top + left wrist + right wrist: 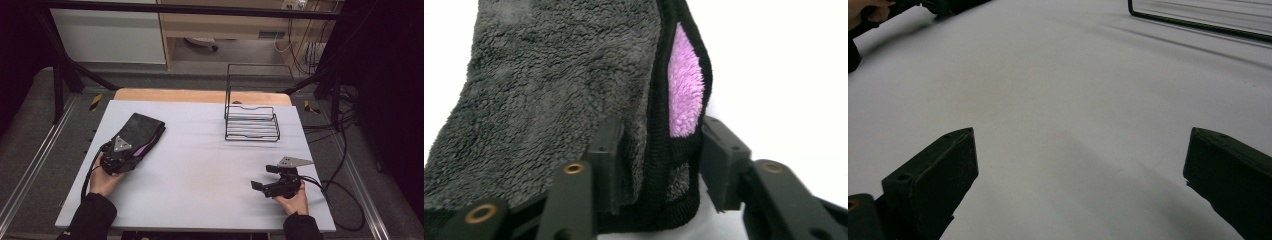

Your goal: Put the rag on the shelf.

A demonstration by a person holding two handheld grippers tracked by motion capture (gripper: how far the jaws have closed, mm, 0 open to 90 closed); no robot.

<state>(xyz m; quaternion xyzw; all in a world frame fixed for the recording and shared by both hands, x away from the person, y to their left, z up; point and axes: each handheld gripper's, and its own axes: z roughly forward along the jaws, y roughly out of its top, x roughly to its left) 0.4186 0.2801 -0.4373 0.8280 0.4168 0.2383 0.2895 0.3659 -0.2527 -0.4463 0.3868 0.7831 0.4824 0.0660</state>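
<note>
1. Right gripper (264, 184), jaws spread wide with nothing between them, rests low over the pale grey table (200, 170).
2. Left gripper (659, 160) seems clamped on the folded dark grey fleece cloth with lilac lining (549, 100).
3. Beyond stands a black wire rack (251, 120).

Your high view looks down and forward over the whole tabletop (200, 165). Each tongs camera sits close behind its own jaws, low over that same tabletop (1073, 100), which all views share.
</note>
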